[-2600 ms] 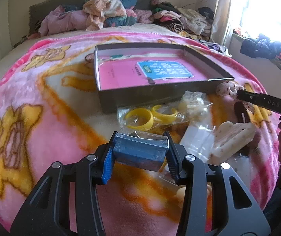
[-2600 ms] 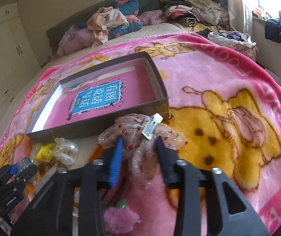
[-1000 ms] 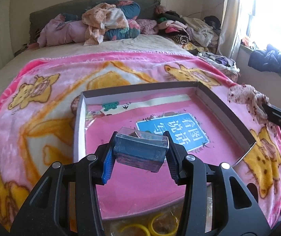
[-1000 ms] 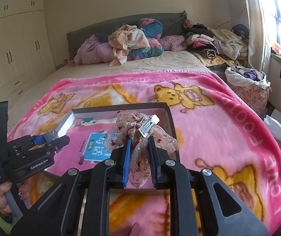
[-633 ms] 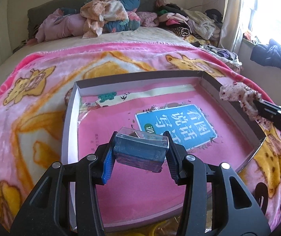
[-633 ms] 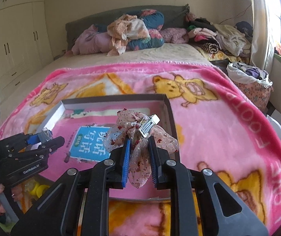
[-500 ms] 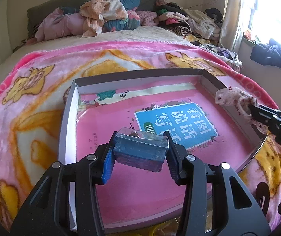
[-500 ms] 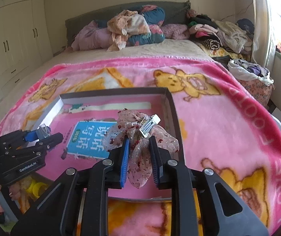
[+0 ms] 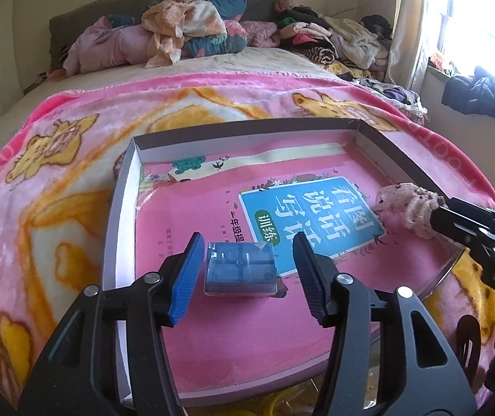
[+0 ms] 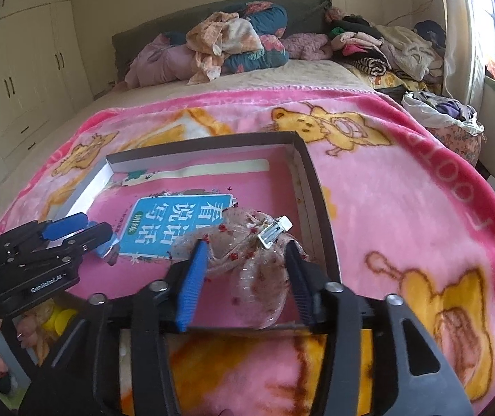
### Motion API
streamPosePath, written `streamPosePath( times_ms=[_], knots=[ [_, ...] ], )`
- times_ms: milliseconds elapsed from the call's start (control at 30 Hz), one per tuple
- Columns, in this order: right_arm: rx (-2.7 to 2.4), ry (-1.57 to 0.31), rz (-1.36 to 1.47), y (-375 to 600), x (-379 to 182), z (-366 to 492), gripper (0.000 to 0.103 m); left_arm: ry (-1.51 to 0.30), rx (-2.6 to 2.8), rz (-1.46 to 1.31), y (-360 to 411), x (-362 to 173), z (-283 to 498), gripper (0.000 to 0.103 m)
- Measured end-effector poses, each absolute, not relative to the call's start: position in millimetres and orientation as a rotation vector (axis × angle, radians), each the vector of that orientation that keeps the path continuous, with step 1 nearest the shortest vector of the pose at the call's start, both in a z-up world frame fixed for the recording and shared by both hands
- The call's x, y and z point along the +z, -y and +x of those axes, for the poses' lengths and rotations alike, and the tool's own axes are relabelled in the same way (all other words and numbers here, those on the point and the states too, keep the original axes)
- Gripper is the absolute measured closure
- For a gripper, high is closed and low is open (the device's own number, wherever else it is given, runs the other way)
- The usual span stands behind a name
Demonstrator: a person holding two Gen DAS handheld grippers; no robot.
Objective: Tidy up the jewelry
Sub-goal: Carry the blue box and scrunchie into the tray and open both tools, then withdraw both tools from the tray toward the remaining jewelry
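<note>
Two claws hover over a shallow box [image 9: 122, 208] on a bed.
Left claw [image 9: 245, 270] gapes around a loose blue case [image 9: 240, 272]; right claw [image 10: 245, 284] stands spread around a gauzy hair clip [image 10: 247, 242].

Pink bear-print blanket [image 9: 57, 187] covers bed; clothes heap [image 9: 185, 34] at 12 o'clock (against dark headboard); white wardrobe [image 10: 22, 55] at 9.

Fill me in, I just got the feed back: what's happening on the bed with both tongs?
Both tongs are open over the shallow box on the pink blanket. The left tongs have let go of the small blue case, which sits on the box's pink floor between the fingers. The right tongs are spread around the lacy hair bow with its metal clip, near the box's right wall; whether it fully rests down is unclear.
</note>
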State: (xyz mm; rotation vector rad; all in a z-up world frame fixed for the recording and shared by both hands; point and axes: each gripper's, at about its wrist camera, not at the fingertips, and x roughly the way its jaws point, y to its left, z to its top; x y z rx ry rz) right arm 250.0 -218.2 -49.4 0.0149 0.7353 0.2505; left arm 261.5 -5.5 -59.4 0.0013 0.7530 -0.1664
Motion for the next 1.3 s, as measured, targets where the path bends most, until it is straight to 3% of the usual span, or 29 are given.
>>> streamPosePath(
  times_ms=[500,600,700,1300],
  knots=[
    [0.225,-0.646,0.041,232,-24,201,0.026,-0.667,-0.138,-0.040,-9,-37,233,0.034],
    [0.219,-0.632,0.036,233,-19,192,0.025,-0.637,-0.134,-0.051,-12,-30,224,0.019],
    [0.217,-0.611,0.039,233,-14,181,0.022,-0.584,-0.131,-0.051,-13,-21,211,0.014],
    [0.231,-0.565,0.032,221,0,116,0.019,-0.489,-0.133,-0.041,-25,-3,158,0.012]
  ],
)
